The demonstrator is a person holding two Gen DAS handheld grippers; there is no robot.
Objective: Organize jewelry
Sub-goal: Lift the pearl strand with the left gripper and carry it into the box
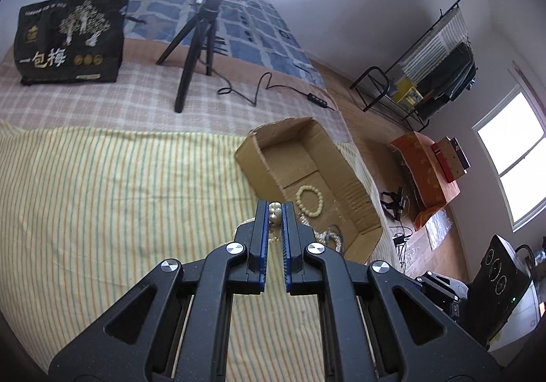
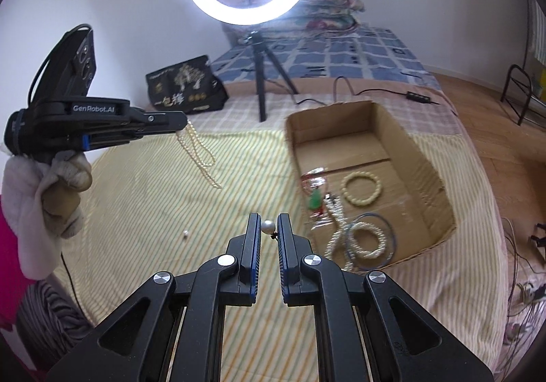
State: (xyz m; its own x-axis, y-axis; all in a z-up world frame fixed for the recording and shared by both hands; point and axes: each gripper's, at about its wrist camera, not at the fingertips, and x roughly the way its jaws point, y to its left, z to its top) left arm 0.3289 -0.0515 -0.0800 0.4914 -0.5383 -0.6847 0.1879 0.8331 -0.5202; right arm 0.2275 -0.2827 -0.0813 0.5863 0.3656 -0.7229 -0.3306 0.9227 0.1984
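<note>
My left gripper (image 1: 274, 206) is shut on a pearl necklace (image 1: 274, 213), just left of an open cardboard box (image 1: 254, 158) on the striped bedsheet. From the right wrist view, the left gripper (image 2: 183, 124) is held by a gloved hand above the bed, and the pearl necklace (image 2: 201, 157) dangles from it in a long loop. My right gripper (image 2: 268, 218) is shut on a single pearl earring (image 2: 268, 226), near the box's (image 2: 421, 150) left front corner. Inside the box lie a cream bead bracelet (image 2: 361, 189), a coiled pearl strand (image 2: 368, 238) and a green pendant (image 2: 315, 199).
One loose pearl (image 2: 185, 234) lies on the sheet left of my right gripper. A ring light on a tripod (image 2: 261, 88), its cable (image 2: 344, 82) and a black bag (image 2: 186, 85) stand behind the box. The bed's edge drops to the floor at right.
</note>
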